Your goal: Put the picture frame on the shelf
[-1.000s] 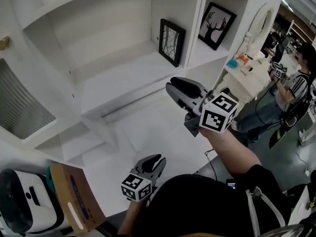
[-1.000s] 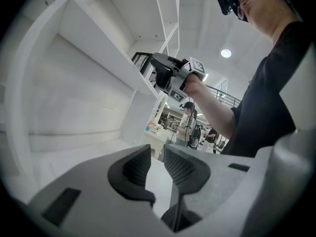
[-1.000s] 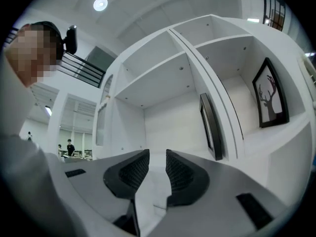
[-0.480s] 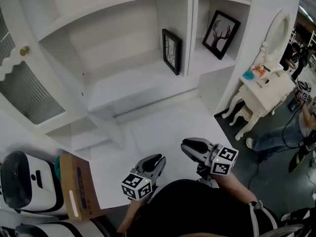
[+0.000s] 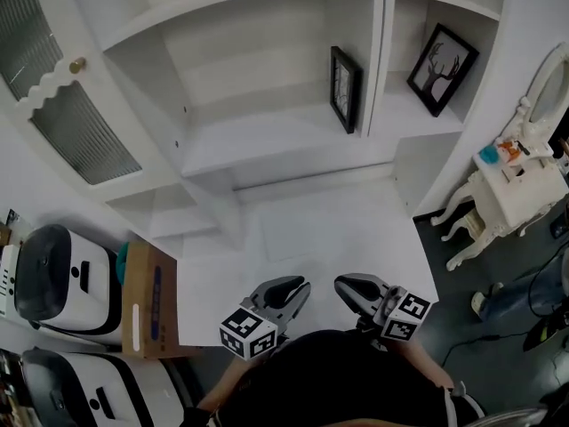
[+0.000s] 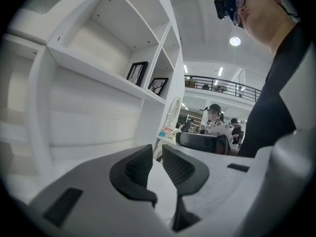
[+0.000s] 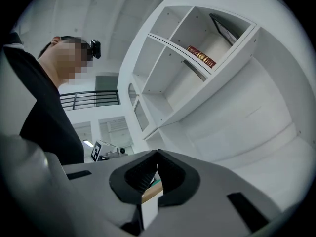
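A black picture frame (image 5: 345, 87) (image 6: 137, 73) stands upright on the white shelf (image 5: 267, 145), leaning at the divider. In the neighbouring compartment stands a second frame with an antler print (image 5: 442, 57) (image 6: 158, 85). Both grippers hang low by the person's body, far from the shelf. My left gripper (image 5: 300, 286) (image 6: 157, 155) has a gap between its jaws, which are closing, and holds nothing. My right gripper (image 5: 343, 284) (image 7: 157, 155) is shut, its tips touching with nothing between them.
A white vanity table (image 5: 511, 181) with small items stands at the right. A cardboard box (image 5: 147, 301) and white machines (image 5: 58, 283) sit at the lower left. A glass cabinet door (image 5: 71, 118) is at the upper left. People (image 6: 215, 125) stand far off.
My right gripper has dropped from shelf height to beside the left one near the body, and its jaws have shut. The left gripper stayed low. The head view swung leftward.
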